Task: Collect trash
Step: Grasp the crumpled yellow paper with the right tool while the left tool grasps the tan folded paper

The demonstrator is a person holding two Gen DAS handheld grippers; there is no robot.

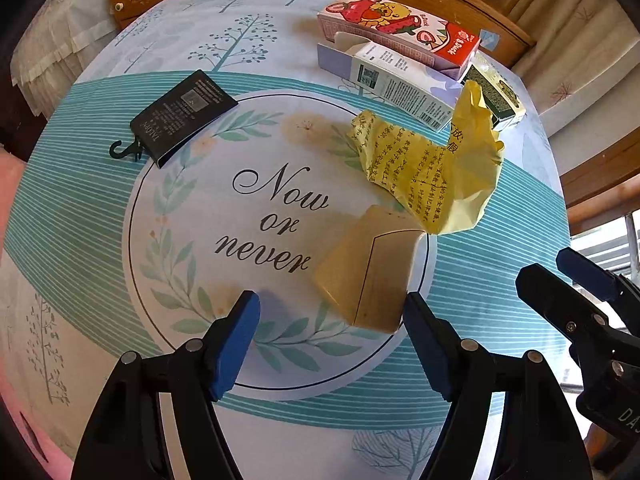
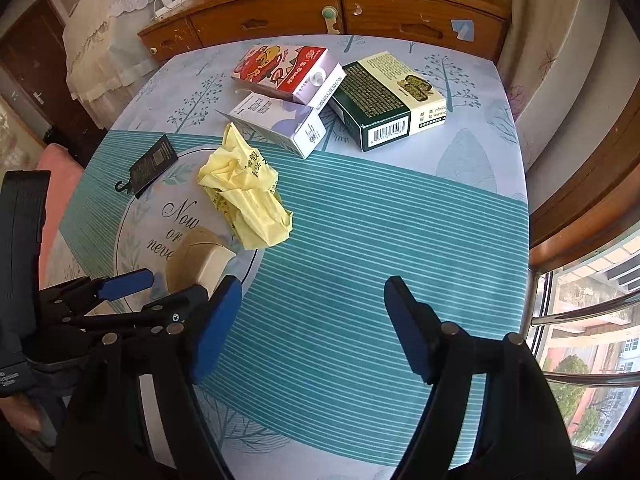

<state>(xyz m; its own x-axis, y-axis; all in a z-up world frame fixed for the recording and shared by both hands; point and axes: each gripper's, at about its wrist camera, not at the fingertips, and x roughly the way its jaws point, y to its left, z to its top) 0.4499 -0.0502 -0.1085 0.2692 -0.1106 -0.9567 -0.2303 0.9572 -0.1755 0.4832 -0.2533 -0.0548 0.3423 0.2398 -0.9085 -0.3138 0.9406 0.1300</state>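
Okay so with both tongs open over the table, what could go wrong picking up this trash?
1. The left tongs hang by the tan cardboard piece, which lies under the edge of the crumpled yellow wrapper; lifting it may drag the wrapper along.
2. The strawberry carton rests on the white carton and touches the green box, so pulling one could topple the others.
3. The right tongs are close beside the left and may collide.
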